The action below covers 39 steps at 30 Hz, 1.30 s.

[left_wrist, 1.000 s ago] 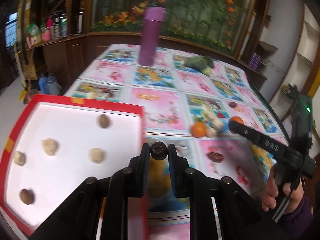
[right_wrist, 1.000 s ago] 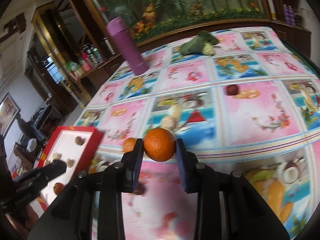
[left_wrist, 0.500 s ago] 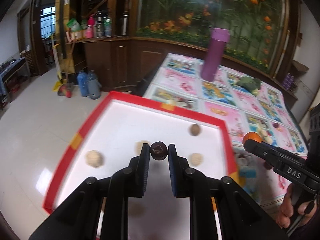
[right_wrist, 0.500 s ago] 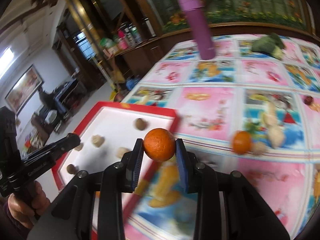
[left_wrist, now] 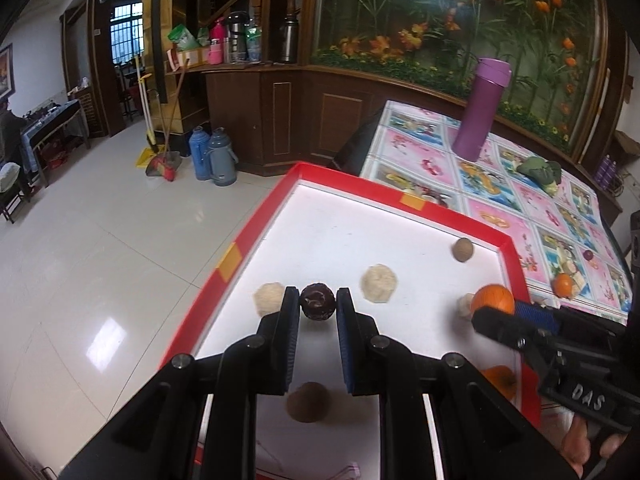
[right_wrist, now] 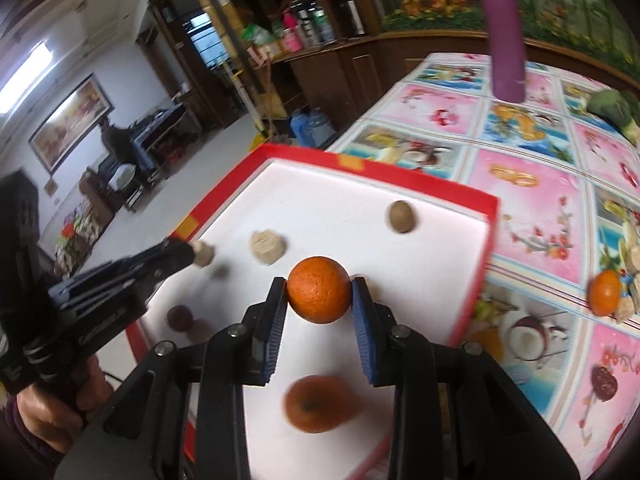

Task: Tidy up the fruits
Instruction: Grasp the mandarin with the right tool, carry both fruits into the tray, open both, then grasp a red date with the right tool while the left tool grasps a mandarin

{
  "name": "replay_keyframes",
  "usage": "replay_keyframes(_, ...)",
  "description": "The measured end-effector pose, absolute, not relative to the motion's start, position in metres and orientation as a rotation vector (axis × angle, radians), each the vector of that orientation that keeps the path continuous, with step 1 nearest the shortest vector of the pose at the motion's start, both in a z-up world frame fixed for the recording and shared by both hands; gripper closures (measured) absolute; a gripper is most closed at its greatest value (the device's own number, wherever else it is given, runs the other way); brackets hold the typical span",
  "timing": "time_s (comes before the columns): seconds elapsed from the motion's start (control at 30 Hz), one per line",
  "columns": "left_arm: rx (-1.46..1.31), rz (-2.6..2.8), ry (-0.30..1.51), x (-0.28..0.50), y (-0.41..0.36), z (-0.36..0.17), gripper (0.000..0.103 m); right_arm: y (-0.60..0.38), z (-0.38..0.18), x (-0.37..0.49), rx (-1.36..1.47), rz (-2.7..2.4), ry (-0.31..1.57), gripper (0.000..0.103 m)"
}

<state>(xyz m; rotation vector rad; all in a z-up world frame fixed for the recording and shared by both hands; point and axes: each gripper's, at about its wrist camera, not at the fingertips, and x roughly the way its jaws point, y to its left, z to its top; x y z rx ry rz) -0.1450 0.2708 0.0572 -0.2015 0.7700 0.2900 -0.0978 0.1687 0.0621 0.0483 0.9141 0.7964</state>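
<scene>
My left gripper (left_wrist: 318, 300) is shut on a small dark brown fruit (left_wrist: 318, 302), held over the left part of the red-rimmed white tray (left_wrist: 256, 236). My right gripper (right_wrist: 320, 290) is shut on an orange (right_wrist: 319, 295) above the tray's (right_wrist: 420, 184) middle. A second orange (right_wrist: 318, 404) lies in the tray just below it. Inside the tray are also two pale lumps (left_wrist: 379, 283) (left_wrist: 267, 299) and brown nut-like fruits (left_wrist: 463, 249) (left_wrist: 308, 402). Each gripper shows in the other's view, the right gripper (left_wrist: 486, 314) and the left gripper (right_wrist: 188, 254).
On the flowered tablecloth (right_wrist: 532, 216) to the right lie another orange (right_wrist: 606, 293), pale pieces (right_wrist: 634, 256), a dark red fruit (right_wrist: 604, 384), a green vegetable (right_wrist: 616, 108) and a tall purple bottle (right_wrist: 504, 32). The tray overhangs the table's left edge above tiled floor (left_wrist: 100, 240).
Both grippers have swung left from over the tablecloth to over the tray, each still carrying its fruit. The tray now fills the middle of both views.
</scene>
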Motion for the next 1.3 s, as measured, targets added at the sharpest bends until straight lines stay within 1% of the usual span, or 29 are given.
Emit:
replay_keyframes(0.13,-0.204,0.303,0.792,-0.145,0.274,0.051,0.086,0.181,0.057,-0.103,0.024,0.811,0.932,0.068)
replay_keyframes(0.3,-0.215,0.332,0.828,-0.145,0.278,0.044,0.085,0.186,0.044,-0.099,0.012,0.794,1.0,0.068)
replay_keyframes(0.33,-0.221,0.334,0.836,-0.145,0.279,0.043,0.082,0.185,0.042,-0.098,0.011,0.793,1.012,0.068)
replay_keyframes(0.37,-0.23,0.337,0.844,-0.145,0.281,0.041,0.072,0.186,0.04,-0.097,0.009,0.796,1.031,0.067)
replay_keyframes(0.4,-0.237,0.343,0.848,-0.146,0.282,0.041,0.066,0.185,0.039,-0.097,0.011,0.799,1.041,0.065)
replay_keyframes(0.43,-0.239,0.352,0.848,-0.146,0.282,0.041,0.054,0.184,0.039,-0.097,0.015,0.798,1.044,0.064)
replay_keyframes(0.47,-0.236,0.364,0.843,-0.148,0.282,0.042,0.05,0.182,0.041,-0.097,0.021,0.8,1.04,0.06)
replay_keyframes(0.5,-0.232,0.367,0.839,-0.148,0.282,0.043,0.05,0.18,0.043,-0.098,0.027,0.805,1.034,0.057)
replay_keyframes(0.57,-0.228,0.363,0.831,-0.149,0.28,0.046,0.05,0.173,0.05,-0.099,0.045,0.814,1.005,0.055)
replay_keyframes(0.77,-0.195,0.324,0.814,-0.145,0.262,0.057,0.05,0.143,0.066,-0.097,0.087,0.779,0.936,0.055)
replay_keyframes(0.9,-0.16,0.265,0.807,-0.138,0.237,0.064,0.049,0.104,0.069,-0.092,0.145,0.729,0.922,0.054)
replay_keyframes(1.03,-0.121,0.179,0.804,-0.125,0.206,0.072,0.049,0.057,0.068,-0.09,0.193,0.665,0.922,0.054)
replay_keyframes(1.13,-0.093,0.119,0.807,-0.114,0.184,0.076,0.048,0.02,0.065,-0.096,0.171,0.599,0.908,0.054)
replay_keyframes(1.3,-0.066,0.051,0.822,-0.099,0.152,0.076,0.046,-0.018,0.047,-0.095,0.133,0.538,0.966,0.054)
